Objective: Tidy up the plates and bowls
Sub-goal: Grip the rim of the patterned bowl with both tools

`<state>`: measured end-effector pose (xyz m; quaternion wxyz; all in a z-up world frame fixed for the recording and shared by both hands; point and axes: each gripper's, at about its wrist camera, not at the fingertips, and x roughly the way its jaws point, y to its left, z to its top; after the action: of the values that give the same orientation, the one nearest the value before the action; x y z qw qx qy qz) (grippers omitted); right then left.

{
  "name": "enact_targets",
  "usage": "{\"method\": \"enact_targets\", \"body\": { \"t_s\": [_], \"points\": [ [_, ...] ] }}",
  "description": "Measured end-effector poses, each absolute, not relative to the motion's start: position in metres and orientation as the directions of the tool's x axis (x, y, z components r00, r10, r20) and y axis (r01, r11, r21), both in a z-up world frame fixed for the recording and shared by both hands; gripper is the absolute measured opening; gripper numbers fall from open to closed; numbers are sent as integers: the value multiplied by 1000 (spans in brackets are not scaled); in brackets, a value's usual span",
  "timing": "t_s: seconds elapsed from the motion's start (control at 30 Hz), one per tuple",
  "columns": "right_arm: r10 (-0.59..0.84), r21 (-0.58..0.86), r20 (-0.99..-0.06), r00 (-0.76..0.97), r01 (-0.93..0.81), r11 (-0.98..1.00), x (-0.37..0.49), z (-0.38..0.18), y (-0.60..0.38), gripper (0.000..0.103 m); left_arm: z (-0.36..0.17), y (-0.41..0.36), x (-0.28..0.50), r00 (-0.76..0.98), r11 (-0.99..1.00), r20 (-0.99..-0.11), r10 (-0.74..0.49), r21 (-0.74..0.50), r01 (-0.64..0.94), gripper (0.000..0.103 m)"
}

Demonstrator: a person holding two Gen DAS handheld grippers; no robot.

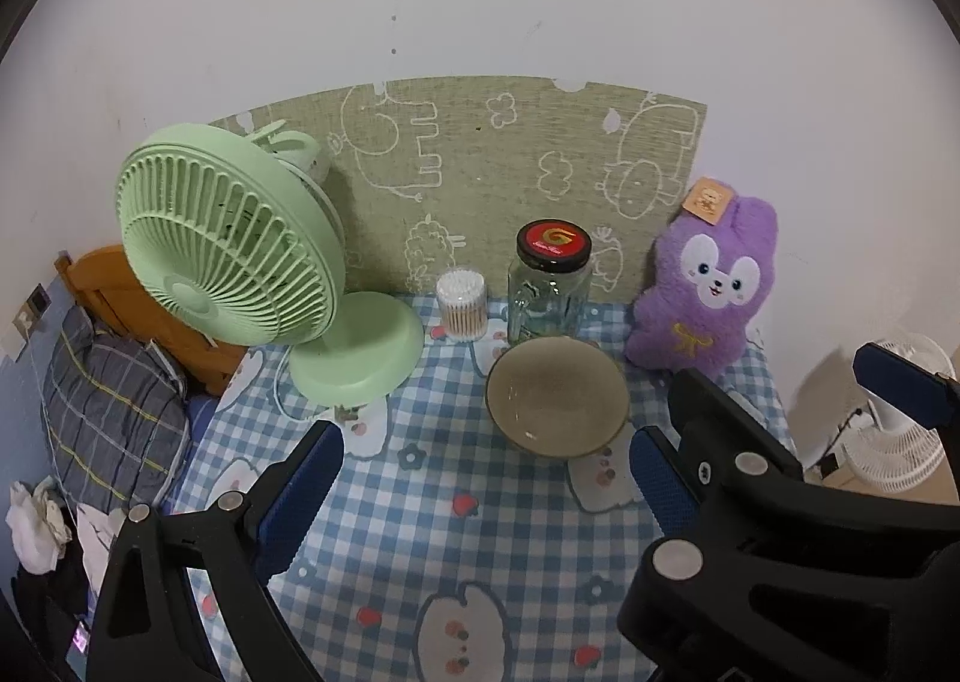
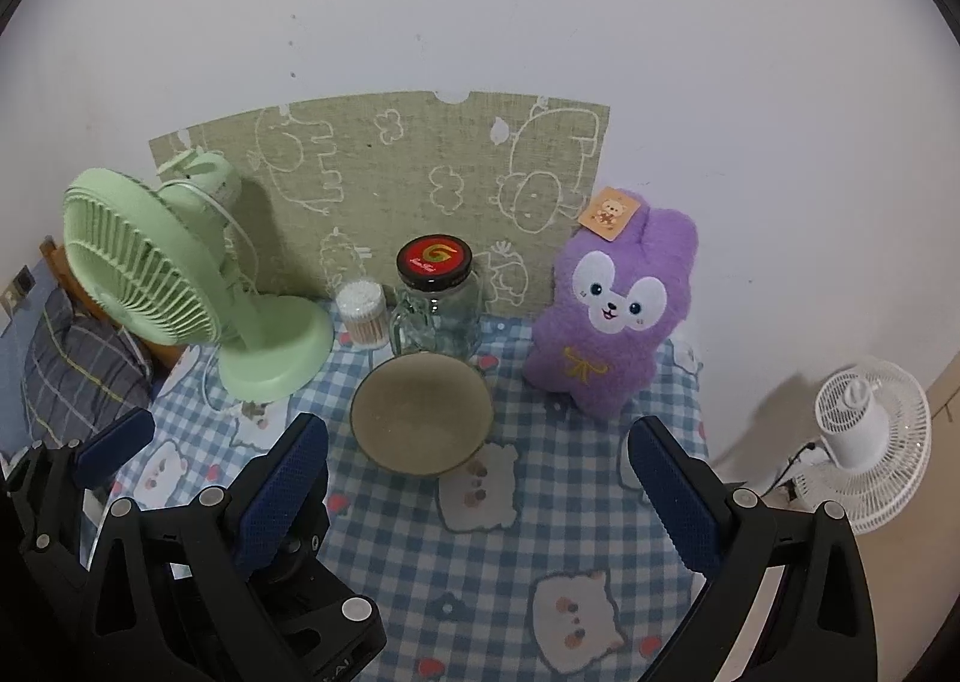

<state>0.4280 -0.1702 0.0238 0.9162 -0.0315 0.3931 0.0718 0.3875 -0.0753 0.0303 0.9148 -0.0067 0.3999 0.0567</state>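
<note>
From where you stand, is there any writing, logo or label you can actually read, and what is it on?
Jar lid: a swirl logo shaped like a "G"; the small script beneath it is too blurred to read.
Tag on the purple plush rabbit: a cartoon bear picture only, no legible words.
Wall mat: drawings, no text.

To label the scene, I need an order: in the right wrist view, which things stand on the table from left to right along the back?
green fan → cotton swab tub → glass jar → purple plush rabbit

Both tongs [image 1: 486, 466] [image 2: 480, 466]: black frames, silver rivets, textured blue pads [image 2: 282, 493]
</note>
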Motion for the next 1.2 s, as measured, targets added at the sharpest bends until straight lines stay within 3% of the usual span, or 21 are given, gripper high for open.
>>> {"method": "enact_targets", "body": {
  "t_s": [0.33, 0.5, 0.6, 0.77, 1.0, 1.13, 1.2],
  "points": [
    [146, 47, -734, 663, -165, 985, 469, -13, -175, 101, 0, -76, 431, 673, 989, -726, 142, 83, -119, 96],
    [130, 27, -741, 659, -165, 986, 486, -34, -174, 99, -24, -71, 455, 647, 989, -750, 136, 68, -128, 88],
    [140, 38, -755, 640, -170, 985, 497, -48, -173, 93, -38, -68, 465, 632, 989, -762, 138, 69, -133, 87],
    [141, 59, -769, 624, -151, 987, 513, -73, -175, 90, -58, -70, 480, 617, 989, -775, 140, 82, -122, 84],
    [162, 105, -784, 599, -130, 986, 538, -101, -179, 74, -81, -72, 505, 603, 986, -781, 163, 116, -117, 73],
    [145, 101, -799, 583, -107, 989, 548, -117, -179, 71, -96, -71, 516, 583, 987, -797, 159, 112, -117, 68],
    [152, 109, -802, 578, -108, 988, 550, -124, -179, 62, -103, -70, 519, 575, 986, -801, 165, 119, -116, 63]
  ]
}}
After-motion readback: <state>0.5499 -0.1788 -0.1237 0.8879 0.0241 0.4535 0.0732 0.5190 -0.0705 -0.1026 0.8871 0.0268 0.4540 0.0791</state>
